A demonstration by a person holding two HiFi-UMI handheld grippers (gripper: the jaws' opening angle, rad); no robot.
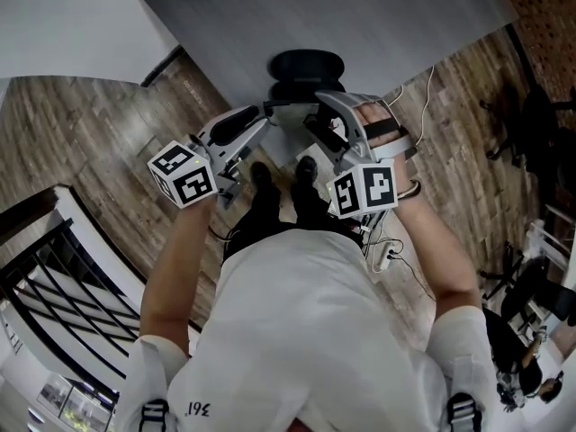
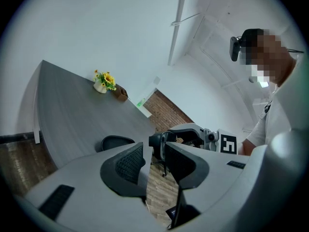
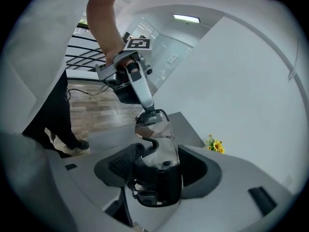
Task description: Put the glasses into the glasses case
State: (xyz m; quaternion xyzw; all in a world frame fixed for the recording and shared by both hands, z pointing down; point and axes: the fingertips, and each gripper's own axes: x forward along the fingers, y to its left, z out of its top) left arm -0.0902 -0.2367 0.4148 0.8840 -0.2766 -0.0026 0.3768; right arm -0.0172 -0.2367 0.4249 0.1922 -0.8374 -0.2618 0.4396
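Note:
The glasses (image 3: 157, 134), dark-framed with clear lenses, sit folded between the jaws of my right gripper (image 3: 161, 153), which is shut on them. My left gripper (image 3: 145, 112) reaches in from the opposite side, and its tips pinch the far end of the glasses (image 2: 155, 141). In the head view both grippers (image 1: 270, 120) (image 1: 319, 106) meet over the floor, just short of the table's near edge, with the glasses (image 1: 292, 104) spanning between them. The black oval glasses case (image 1: 306, 64) lies on the grey table (image 1: 378, 16) right behind them, also seen past the left jaw as the case (image 2: 116, 141).
A small pot of yellow flowers (image 2: 104, 81) and a brown box (image 2: 120, 93) stand at the table's far end. Below are wood floor, the person's shoes (image 1: 261, 174) and white cables (image 1: 387, 255). A black railing (image 1: 54, 268) runs at the left.

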